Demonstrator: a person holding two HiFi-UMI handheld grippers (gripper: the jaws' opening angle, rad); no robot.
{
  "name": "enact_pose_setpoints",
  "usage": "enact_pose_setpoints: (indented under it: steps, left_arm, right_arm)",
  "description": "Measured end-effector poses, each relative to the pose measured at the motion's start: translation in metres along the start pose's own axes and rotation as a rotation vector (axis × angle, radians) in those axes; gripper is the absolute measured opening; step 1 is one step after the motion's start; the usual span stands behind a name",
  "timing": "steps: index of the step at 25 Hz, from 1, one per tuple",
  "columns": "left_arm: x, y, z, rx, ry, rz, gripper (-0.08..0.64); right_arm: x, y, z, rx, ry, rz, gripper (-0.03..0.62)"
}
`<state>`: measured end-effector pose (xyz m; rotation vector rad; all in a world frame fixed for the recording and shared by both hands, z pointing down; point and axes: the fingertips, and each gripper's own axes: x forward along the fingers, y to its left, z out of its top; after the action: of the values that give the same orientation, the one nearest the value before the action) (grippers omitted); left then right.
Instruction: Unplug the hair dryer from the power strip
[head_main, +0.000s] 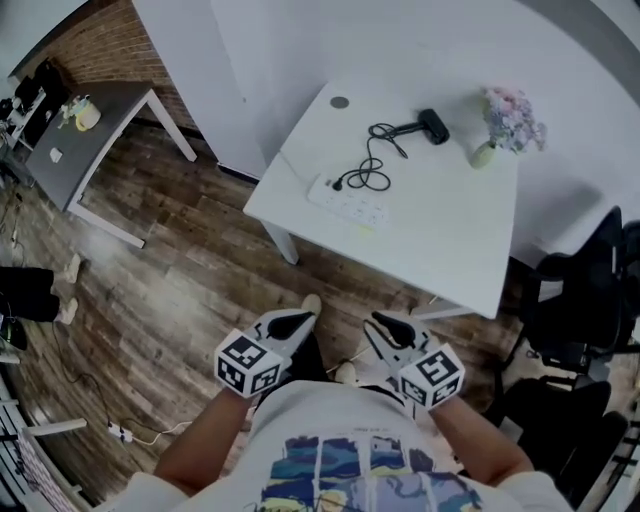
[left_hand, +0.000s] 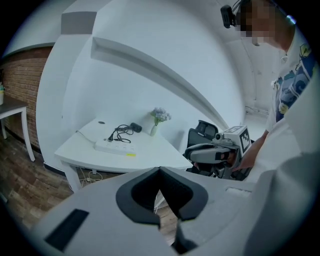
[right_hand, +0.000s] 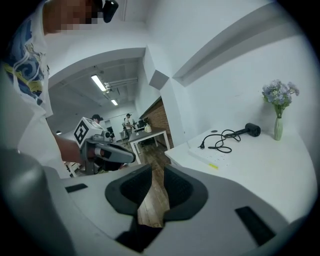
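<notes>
We hold both tongs over the wooden floor (head_main: 180, 290), well short of the surface's (head_main: 450, 240) near edge. The left tongs (head_main: 300, 318) have their tips pressed together with nothing between them. The right tongs (head_main: 380, 322) stand slightly apart, also empty (only floor shows through the gap). The hair dryer (head_main: 432, 125) lies near the far edge, beside the flowers (head_main: 510, 120) in the far right corner. Its cord (head_main: 372, 160) loops to the power strip (head_main: 350, 203) by the near left corner, with the plug (head_main: 338, 184) seated in it.
</notes>
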<state>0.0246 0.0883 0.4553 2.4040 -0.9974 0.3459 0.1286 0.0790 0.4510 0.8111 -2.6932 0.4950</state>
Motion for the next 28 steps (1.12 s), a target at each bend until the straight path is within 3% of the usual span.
enact_pose_setpoints:
  steps: [8,14,20,28]
  left_arm:
    - [0.049,0.091,0.038,0.060,0.048,-0.073,0.002]
    - [0.084,0.153,0.060,0.057,0.058,-0.095,0.002]
    - [0.112,0.191,0.075,0.087,0.122,-0.152,0.001]
    - [0.144,0.226,0.078,0.129,0.187,-0.214,0.000]
  right_arm:
    - [0.056,-0.056,0.030,0.015,0.010,-0.103,0.080]
    - [0.107,-0.088,0.044,0.015,0.041,-0.140,0.080]
    - [0.149,-0.119,0.061,0.035,0.049,-0.192,0.080]
    - [0.187,-0.152,0.052,0.067,0.090,-0.266,0.092]
